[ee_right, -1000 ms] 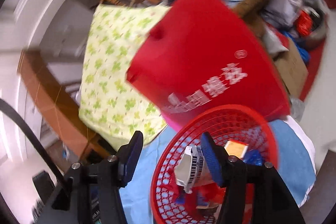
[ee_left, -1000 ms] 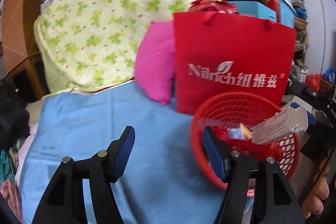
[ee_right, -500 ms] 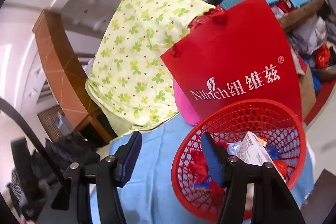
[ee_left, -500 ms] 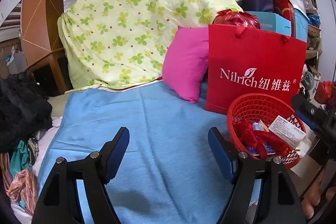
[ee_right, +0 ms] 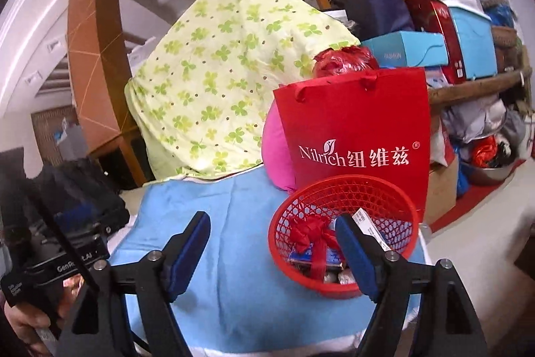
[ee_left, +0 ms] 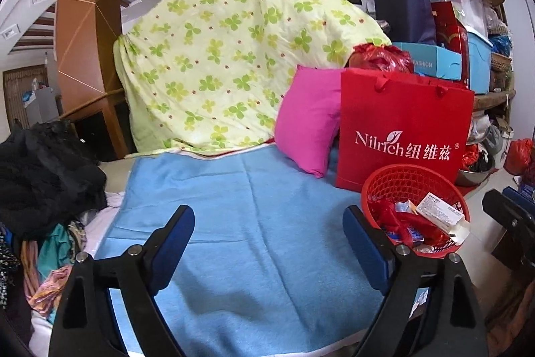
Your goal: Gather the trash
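L gripper (ee_left: pixel 269 236): jaws spread wide, nothing between them, held over the blue blanket (ee_left: pixel 240 223). R gripper (ee_right: pixel 272 243): jaws likewise apart, empty; its right finger overlaps the near rim of the red mesh basket (ee_right: pixel 344 189) in the R view.

Basket sits on the blanket's right edge, just in front of the red Nilrich paper bag (ee_left: pixel 404 129). Contents: white tube (ee_left: pixel 441 213) lying tilted against the right rim, red ribbon scraps (ee_right: pixel 311 231), small wrappers; finer labels unreadable.

L view only: pile of dark clothing (ee_left: pixel 43 169) at far left, plus part of the R gripper at the right edge. R view only: person's hand (ee_right: pixel 36 310) on the L gripper's black handle, lower left; tube mostly hidden behind the finger. Both views: pink pillow (ee_left: pixel 307 122) touching the bag, clover-print quilt (ee_left: pixel 227 56) draped behind.

Vs 1 s ago: tube was over the basket near the R gripper's finger, now lies inside. Both grippers have drawn back; basket appears smaller and farther in both views.
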Motion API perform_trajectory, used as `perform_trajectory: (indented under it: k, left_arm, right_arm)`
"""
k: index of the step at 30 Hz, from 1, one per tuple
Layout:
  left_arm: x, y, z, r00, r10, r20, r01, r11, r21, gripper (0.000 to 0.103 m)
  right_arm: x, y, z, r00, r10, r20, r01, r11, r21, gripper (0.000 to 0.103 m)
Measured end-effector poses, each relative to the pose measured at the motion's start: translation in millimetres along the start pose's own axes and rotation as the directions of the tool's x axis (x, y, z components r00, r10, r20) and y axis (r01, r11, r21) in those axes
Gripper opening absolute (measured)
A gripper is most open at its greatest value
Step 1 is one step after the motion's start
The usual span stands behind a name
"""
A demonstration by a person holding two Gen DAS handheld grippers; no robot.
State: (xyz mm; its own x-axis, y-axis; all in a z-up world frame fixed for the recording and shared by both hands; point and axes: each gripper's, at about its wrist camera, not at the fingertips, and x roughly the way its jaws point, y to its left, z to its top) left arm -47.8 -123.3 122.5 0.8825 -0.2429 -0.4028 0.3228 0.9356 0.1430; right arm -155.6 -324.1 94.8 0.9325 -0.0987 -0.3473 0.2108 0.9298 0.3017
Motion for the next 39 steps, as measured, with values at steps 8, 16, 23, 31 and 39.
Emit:
perform_trajectory:
  k: [8,16,23,31,39]
  left_arm:
    - [-39,0,2,1.0,0.016,0.016,-0.017,1.0,0.025,0.091]
    - [-54,-1,0,0.999,0.039,0.002,-0.039,0.999,0.029,0.092]
    - [-64,-1,-2,1.0,0.031,-0.007,-0.03,0.999,0.04,0.093]
    - [-66,-1,-3,1.0,0.021,-0.015,-0.021,0.999,0.034,0.1]
    - [-70,0,-5,1.0,0.008,-0.016,-0.008,1.0,0.028,0.1]
  right_arm:
    - [-35,12,-1,0.997,-0.076,-0.03,0.074,0.996,-0.056,0.081]
    - [-56,17,7,0.995,-0.1,-0.012,0.099,0.993,-0.069,0.081]
    - [-61,23,9,0.995,-0.102,-0.004,0.101,0.992,-0.077,0.081]
    - [-65,28,12,0.996,-0.094,0.001,0.094,0.992,-0.089,0.081]
    - [-67,31,14,0.995,-0.1,0.011,0.1,0.99,-0.095,0.081]
